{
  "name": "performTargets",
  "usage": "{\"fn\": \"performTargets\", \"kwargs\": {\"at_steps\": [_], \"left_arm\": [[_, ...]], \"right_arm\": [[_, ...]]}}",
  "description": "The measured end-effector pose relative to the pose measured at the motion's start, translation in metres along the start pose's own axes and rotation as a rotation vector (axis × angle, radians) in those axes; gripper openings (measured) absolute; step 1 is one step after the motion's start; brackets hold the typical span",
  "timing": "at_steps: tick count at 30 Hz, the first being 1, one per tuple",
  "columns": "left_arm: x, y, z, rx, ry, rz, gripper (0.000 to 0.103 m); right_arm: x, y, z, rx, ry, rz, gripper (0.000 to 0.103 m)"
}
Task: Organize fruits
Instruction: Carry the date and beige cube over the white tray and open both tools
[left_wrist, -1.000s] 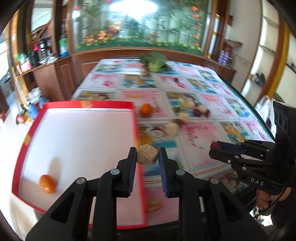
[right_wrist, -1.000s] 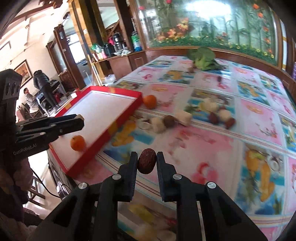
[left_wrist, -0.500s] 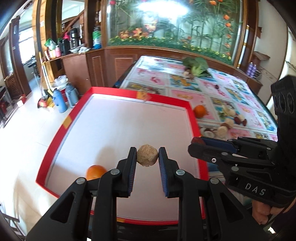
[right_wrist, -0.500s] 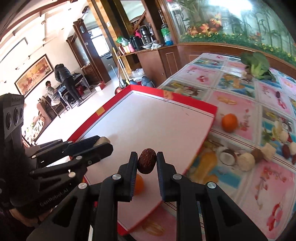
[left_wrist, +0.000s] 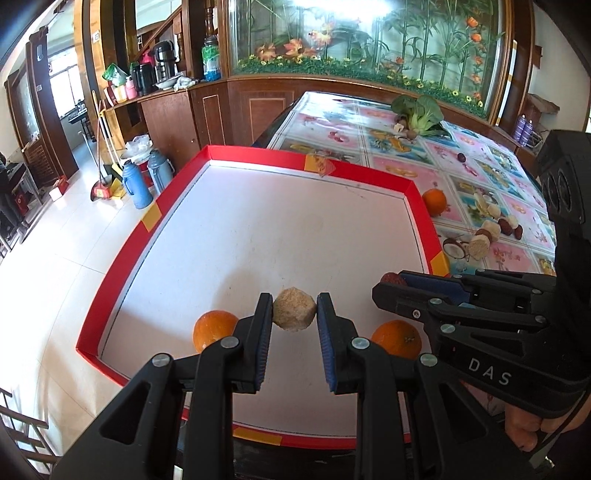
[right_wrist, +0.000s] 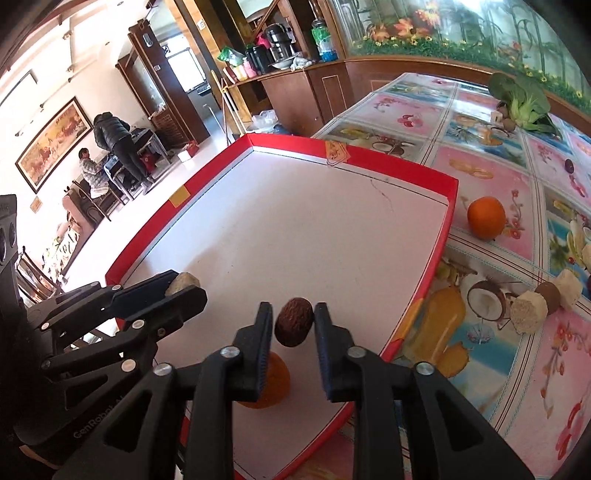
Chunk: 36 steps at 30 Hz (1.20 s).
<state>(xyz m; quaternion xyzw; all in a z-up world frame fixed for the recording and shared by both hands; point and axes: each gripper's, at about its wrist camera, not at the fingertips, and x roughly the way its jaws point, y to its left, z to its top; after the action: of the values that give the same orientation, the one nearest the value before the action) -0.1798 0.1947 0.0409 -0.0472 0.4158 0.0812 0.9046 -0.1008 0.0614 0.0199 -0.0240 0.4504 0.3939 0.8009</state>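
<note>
Left wrist view: left tool (left_wrist: 294, 311) is closed on a tan lump (left_wrist: 294, 309), held above the red tray (left_wrist: 255, 158).
Right tool (right_wrist: 294, 322): a dark brown fruit (right_wrist: 294, 322) is clamped over the tray's near edge.
Tray: two oranges (left_wrist: 214, 329) are seen inside.
Counter (right_wrist: 491, 155): a third orange (right_wrist: 485, 216) is seen beside the tray.

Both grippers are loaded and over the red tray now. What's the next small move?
Probably lower both and release: the left gripper holds the tan lump and the right gripper the brown date above the tray, near two oranges.
</note>
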Motion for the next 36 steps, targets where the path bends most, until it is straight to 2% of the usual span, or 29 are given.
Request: {"fn": "performTargets", "kwargs": {"at_steps": [3, 5, 7, 12, 15, 17, 19, 22, 27, 31, 36], "left_arm": [[0.000, 0.003, -0.002, -0.007, 0.003, 0.011, 0.032], [-0.002, 0.007, -0.001, -0.017, -0.004, 0.018, 0.044], [-0.005, 0.010, 0.001, -0.025, -0.019, 0.023, 0.050], [-0.016, 0.012, 0.010, -0.005, -0.055, 0.047, 0.053], [-0.029, 0.028, 0.017, -0.003, -0.095, 0.131, 0.055], [-0.040, 0.051, 0.023, -0.041, -0.126, 0.208, 0.061], [-0.050, 0.069, 0.026, -0.083, -0.145, 0.262, 0.062], [-0.060, 0.085, 0.024, -0.122, -0.160, 0.304, 0.062], [-0.064, 0.085, 0.023, -0.114, -0.159, 0.318, 0.065], [-0.065, 0.078, 0.021, -0.128, -0.156, 0.295, 0.070], [-0.055, 0.053, 0.025, -0.073, -0.134, 0.252, 0.070]], "right_arm": [[-0.005, 0.003, 0.000, -0.008, -0.022, 0.013, 0.039], [-0.010, 0.003, 0.000, -0.017, -0.044, 0.027, 0.042], [-0.019, -0.001, -0.002, -0.017, -0.075, 0.047, 0.045], [-0.044, -0.025, -0.009, -0.012, -0.137, 0.030, 0.048], [-0.061, -0.048, -0.018, 0.003, -0.172, -0.032, 0.055], [-0.072, -0.067, -0.023, 0.032, -0.191, -0.082, 0.057], [-0.081, -0.086, -0.027, 0.074, -0.202, -0.106, 0.057], [-0.092, -0.107, -0.033, 0.118, -0.219, -0.147, 0.058], [-0.106, -0.140, -0.041, 0.204, -0.234, -0.191, 0.059], [-0.118, -0.159, -0.050, 0.246, -0.257, -0.214, 0.059], [-0.136, -0.187, -0.061, 0.307, -0.290, -0.253, 0.060]]}}
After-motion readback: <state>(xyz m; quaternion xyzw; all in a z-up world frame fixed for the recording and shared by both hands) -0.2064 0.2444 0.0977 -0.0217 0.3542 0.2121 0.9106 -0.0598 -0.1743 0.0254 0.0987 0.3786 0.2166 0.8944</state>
